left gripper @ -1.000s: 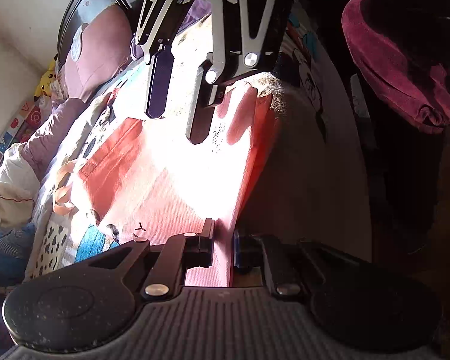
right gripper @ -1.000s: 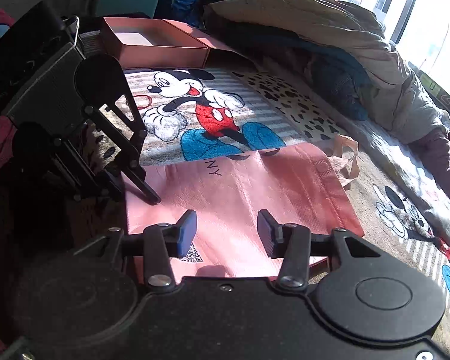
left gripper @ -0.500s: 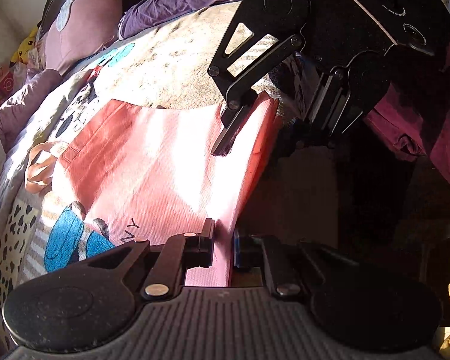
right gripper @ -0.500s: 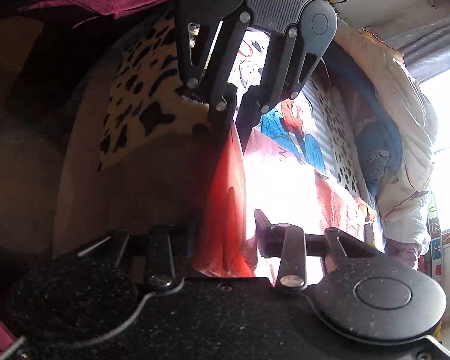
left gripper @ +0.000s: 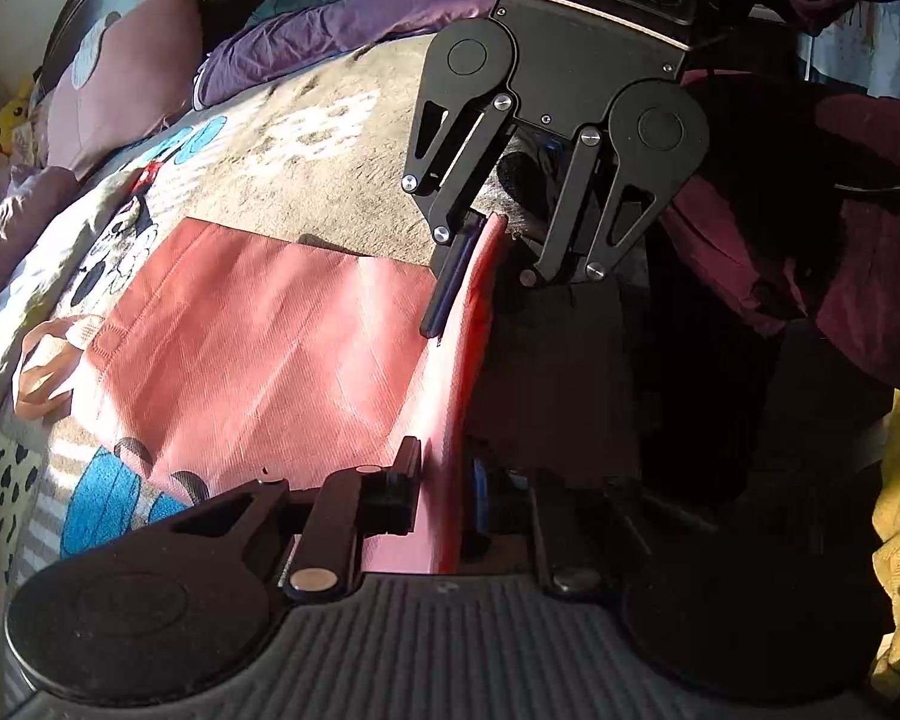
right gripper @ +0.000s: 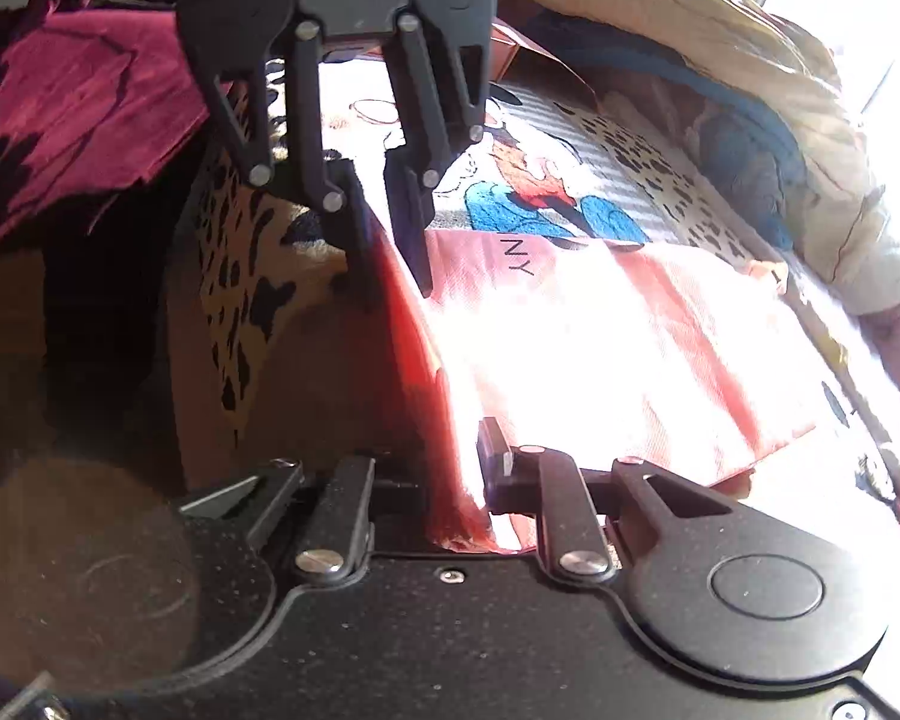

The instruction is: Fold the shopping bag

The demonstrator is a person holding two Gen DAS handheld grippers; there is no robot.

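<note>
Bedroom, strong sun from the window side. Working surface is a bed covered by a cartoon-print blanket (left gripper: 306, 156), with heaped bedding (right gripper: 720, 60) along its far side and a purple pillow (left gripper: 120, 72) toward the headboard end.

Shopping bag (left gripper: 258, 348): pink non-woven, lying flat on the blanket at the bed's near edge, mouth and handles (left gripper: 42, 360) pointing toward the far side. Its bottom edge is raised off the blanket, standing as an upright ridge along the bed's edge.

Left gripper (left gripper: 444, 492): clamped onto one end of that raised edge, fabric pinched between the fingers. Right gripper (right gripper: 456, 480): fabric runs between its fingers at the other end; the jaws look closed on it, though glare washes out the contact. Each gripper shows in the other's camera, facing it along the same edge.

Handling judgement: light, limp, slightly crisp fabric; it should hold a crease but sag in the middle if the two ends are not kept taut. Not fragile and unlikely to slip. The two bottom corners are sensible grip points: carry them together toward the handles, level, to lay the first fold.
</note>
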